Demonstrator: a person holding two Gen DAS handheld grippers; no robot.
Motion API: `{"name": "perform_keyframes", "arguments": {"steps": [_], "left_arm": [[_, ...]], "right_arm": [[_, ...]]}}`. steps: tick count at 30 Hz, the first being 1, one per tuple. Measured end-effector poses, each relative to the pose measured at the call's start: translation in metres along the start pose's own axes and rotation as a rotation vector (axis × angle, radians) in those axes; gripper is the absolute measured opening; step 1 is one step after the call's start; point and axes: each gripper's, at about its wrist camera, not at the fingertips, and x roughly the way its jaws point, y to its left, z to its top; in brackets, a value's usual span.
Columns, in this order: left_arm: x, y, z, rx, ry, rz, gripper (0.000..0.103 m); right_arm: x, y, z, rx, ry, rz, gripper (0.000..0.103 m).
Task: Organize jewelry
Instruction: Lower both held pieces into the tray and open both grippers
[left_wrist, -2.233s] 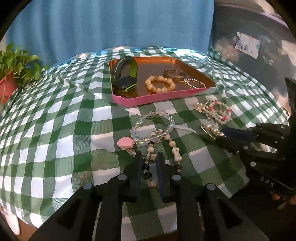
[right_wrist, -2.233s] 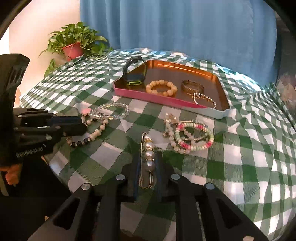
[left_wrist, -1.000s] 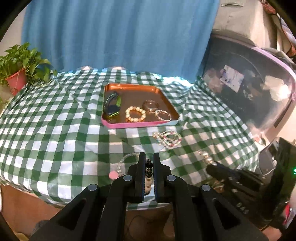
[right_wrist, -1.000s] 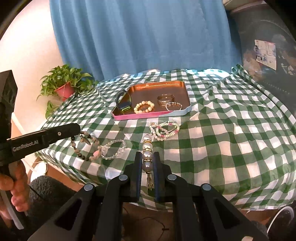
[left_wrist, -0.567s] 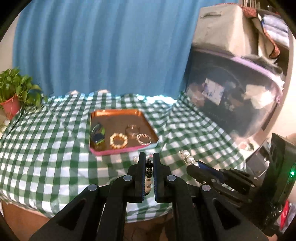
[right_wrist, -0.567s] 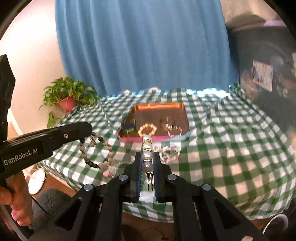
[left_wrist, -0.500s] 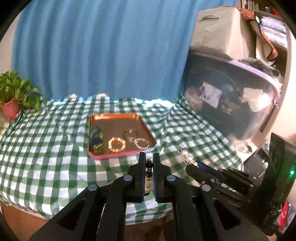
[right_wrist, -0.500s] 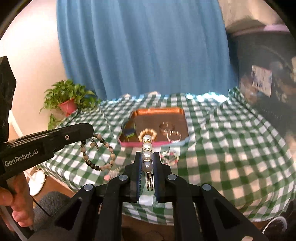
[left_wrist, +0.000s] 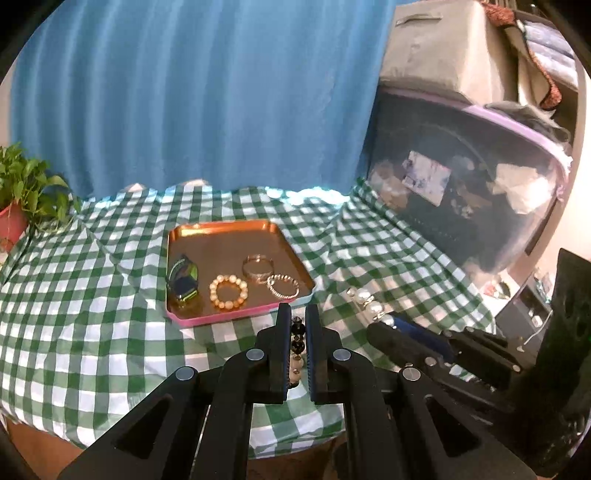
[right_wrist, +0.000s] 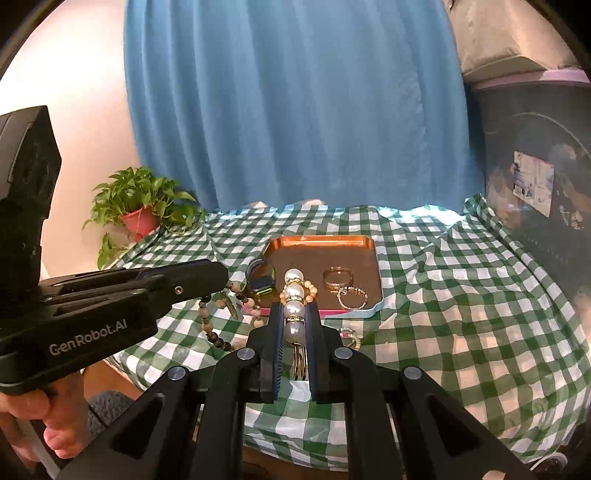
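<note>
My left gripper is shut on a beaded bracelet of black and tan beads, held in the air in front of the table; the same bracelet dangles from it in the right wrist view. My right gripper is shut on a pearl pin, whose gold clasp hangs between the pads; the pin also shows in the left wrist view. The copper tray with a pink rim holds a green-black watch, a bead bracelet and two thin bangles.
A green-and-white checked cloth covers the table. A multicolour bead bracelet lies on it before the tray. A potted plant stands at the back left, a blue curtain behind, dark storage bins to the right. A hand grips the left tool.
Both grippers have lifted up and back from the table with their jewellery, so the tray and cloth look smaller and lower. The beaded bracelet left the cloth and now hangs free.
</note>
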Motion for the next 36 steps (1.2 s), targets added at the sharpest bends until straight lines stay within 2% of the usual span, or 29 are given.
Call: {"name": "perform_keyframes", "arguments": {"steps": [5,11,15,22,29,34,36], "left_arm": [[0.019,0.017,0.005,-0.014,0.01,0.027,0.007],[0.047,0.045,0.015,-0.073,0.023,0.022,0.007],[0.066,0.053,0.023,-0.063,0.027,0.028,0.007],[0.12,0.063,0.043,-0.024,0.04,0.037,0.007],[0.154,0.071,0.061,-0.001,-0.017,0.07,0.008],[0.183,0.092,0.059,0.007,-0.028,0.088,0.008],[0.198,0.103,0.057,-0.013,-0.005,0.097,0.008]], "right_arm": [[0.023,-0.014,0.001,0.017,0.027,0.001,0.01],[0.064,-0.033,0.002,0.043,0.073,0.003,0.01],[0.089,-0.042,0.006,0.051,0.094,0.009,0.01],[0.146,-0.052,0.038,-0.025,0.095,0.012,0.01],[0.182,-0.059,0.062,-0.118,0.051,-0.041,0.01],[0.215,-0.076,0.058,-0.042,0.089,-0.016,0.01],[0.228,-0.081,0.055,-0.022,0.109,-0.01,0.01]]}}
